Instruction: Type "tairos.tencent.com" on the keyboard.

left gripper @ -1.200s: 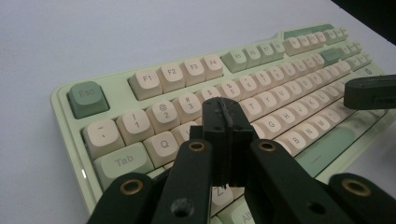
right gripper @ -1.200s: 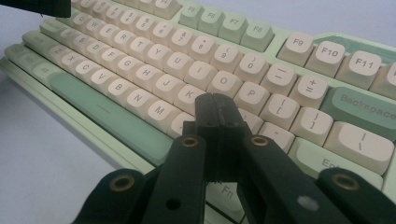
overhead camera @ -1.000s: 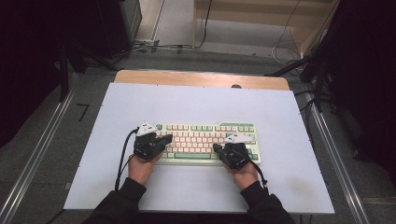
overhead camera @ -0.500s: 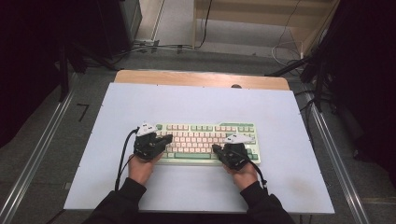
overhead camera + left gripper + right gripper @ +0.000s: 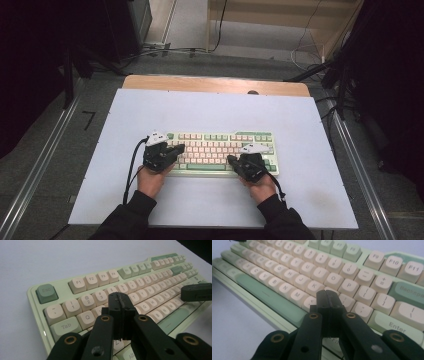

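A pale green keyboard (image 5: 220, 145) with cream and green keys lies in the middle of the white table top. My left gripper (image 5: 179, 148) hovers over its left end, jaws shut with nothing between them, tips above the W and E keys (image 5: 120, 298). My right gripper (image 5: 231, 159) is over the right half, also shut and empty, tips near the L key (image 5: 327, 295). In the left gripper view the keyboard (image 5: 82, 282) stretches away to the right, and the right gripper's black tip (image 5: 196, 292) shows over the bottom row. Whether either tip touches a key I cannot tell.
The white table top (image 5: 210, 110) has a wooden strip (image 5: 200, 82) along its far edge. Metal rails (image 5: 40, 165) run down both sides of the table. Cables (image 5: 131, 165) trail from the grippers toward the person's sleeves. Dark equipment stands beyond the far corners.
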`<state>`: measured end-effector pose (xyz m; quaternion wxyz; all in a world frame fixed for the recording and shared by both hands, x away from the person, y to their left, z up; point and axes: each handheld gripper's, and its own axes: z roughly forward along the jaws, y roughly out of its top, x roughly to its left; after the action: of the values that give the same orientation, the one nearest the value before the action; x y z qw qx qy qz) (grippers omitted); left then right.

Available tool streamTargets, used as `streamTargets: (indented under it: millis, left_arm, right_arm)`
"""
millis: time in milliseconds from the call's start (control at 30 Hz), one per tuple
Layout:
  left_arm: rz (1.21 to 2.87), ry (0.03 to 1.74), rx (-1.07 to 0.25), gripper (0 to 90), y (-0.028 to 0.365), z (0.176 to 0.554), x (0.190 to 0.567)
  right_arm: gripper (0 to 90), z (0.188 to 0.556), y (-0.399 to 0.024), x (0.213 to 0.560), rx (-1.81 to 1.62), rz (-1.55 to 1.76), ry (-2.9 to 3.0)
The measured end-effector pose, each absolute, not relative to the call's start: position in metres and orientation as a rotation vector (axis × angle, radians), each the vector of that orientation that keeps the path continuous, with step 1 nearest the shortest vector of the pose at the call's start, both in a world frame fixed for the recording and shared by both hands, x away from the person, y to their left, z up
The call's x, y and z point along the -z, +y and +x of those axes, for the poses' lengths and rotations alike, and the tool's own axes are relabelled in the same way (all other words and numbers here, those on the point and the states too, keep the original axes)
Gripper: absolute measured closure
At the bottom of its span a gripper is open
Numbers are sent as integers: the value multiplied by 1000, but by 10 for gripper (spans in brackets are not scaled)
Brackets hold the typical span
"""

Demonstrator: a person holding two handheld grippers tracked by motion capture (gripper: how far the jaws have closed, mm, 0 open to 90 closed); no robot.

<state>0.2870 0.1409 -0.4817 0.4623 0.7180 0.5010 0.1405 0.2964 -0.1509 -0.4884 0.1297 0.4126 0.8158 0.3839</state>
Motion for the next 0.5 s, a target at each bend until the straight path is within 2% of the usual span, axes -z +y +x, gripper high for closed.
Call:
streamTargets:
  millis: [500]
  left_arm:
    - [1775, 1221, -340, 900, 136, 287, 483]
  right_arm:
    - [874, 296, -142, 478, -1190, 1168, 2349]
